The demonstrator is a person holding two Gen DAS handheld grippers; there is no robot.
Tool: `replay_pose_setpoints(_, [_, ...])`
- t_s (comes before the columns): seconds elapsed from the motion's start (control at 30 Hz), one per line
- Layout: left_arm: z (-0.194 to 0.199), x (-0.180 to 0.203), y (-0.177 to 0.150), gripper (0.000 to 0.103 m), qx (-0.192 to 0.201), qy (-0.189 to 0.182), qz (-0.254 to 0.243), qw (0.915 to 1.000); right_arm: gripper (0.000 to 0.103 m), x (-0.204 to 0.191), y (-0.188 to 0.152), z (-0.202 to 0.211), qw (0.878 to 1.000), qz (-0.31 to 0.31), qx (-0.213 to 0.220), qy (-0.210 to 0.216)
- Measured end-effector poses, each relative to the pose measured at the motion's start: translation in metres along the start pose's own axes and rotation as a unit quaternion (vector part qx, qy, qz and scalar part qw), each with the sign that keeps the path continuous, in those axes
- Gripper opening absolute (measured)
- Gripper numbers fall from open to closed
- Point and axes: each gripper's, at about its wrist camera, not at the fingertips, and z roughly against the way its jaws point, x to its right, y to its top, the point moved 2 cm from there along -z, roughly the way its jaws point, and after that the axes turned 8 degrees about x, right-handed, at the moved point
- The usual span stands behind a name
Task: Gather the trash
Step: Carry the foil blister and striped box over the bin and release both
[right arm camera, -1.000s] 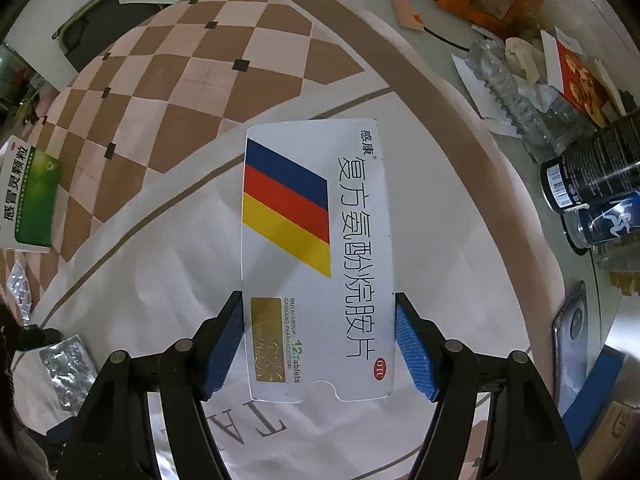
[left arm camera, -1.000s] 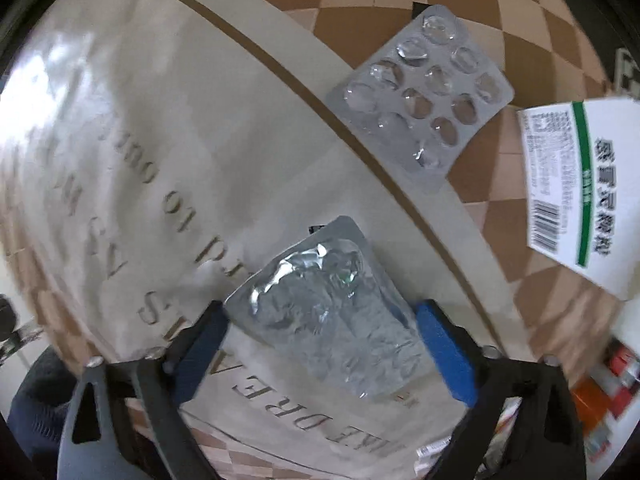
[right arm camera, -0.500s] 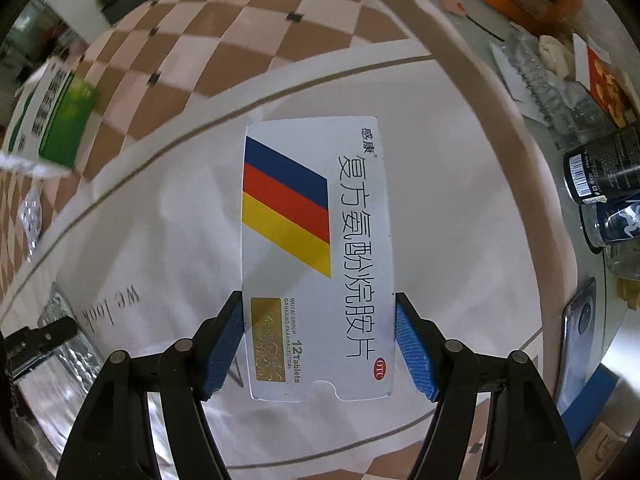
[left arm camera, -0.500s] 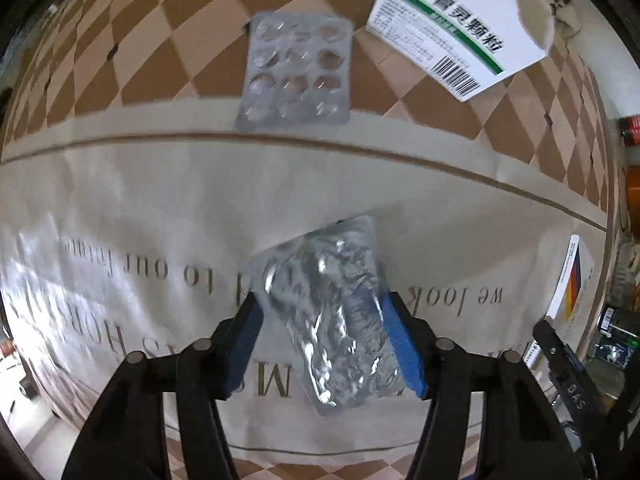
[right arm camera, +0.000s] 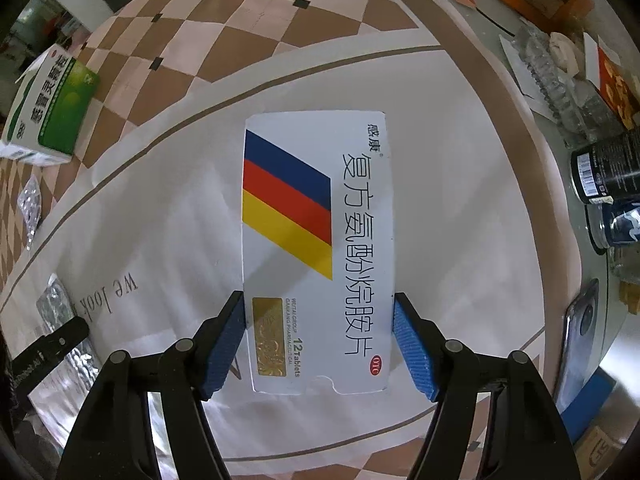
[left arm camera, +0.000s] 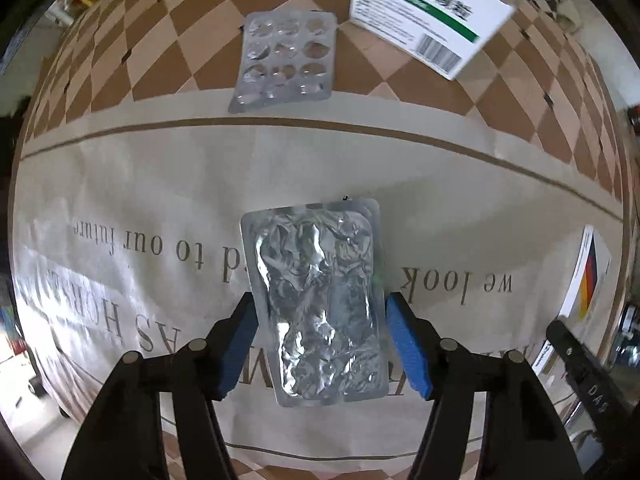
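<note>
Two grippers, each grasping trash. Left gripper (left arm camera: 320, 344) fingers, having just closed, pinch crumpled foil blister sheet (left arm camera: 316, 300) by long edges. Right gripper (right arm camera: 318, 344) fingers clamp flat white medicine carton (right arm camera: 320, 248), blue-red-yellow stripes. Beyond left fingers: second blister pack (left arm camera: 284, 60), green-striped box (left arm camera: 432, 12). Desk (left arm camera: 140, 184) under cream lettered cloth, brown checks.

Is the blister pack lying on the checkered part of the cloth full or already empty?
Empty, it seems: the blister pack shows crushed, torn pockets and no visible tablets.
</note>
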Motion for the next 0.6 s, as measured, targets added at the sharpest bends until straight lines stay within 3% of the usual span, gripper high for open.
replay_pose_setpoints(0.17, [0.023, 0.002, -0.012, 0.062, 0.040, 0.009, -0.036, 0.9985, 0.073, 0.000, -0.008, 0.015, 1.000, 0.000, 0.025, 0.008])
replay_pose_setpoints(0.4, [0.081, 0.001, -0.038, 0.062, 0.115, 0.016, -0.071, 0.9906, 0.073, -0.013, -0.044, 0.052, 0.996, 0.039, 0.074, 0.008])
replay_pose_setpoints(0.6, [0.126, -0.046, -0.085, 0.062, 0.151, -0.005, -0.053, 0.9871, 0.073, -0.035, -0.088, 0.090, 0.990, 0.091, 0.105, 0.017])
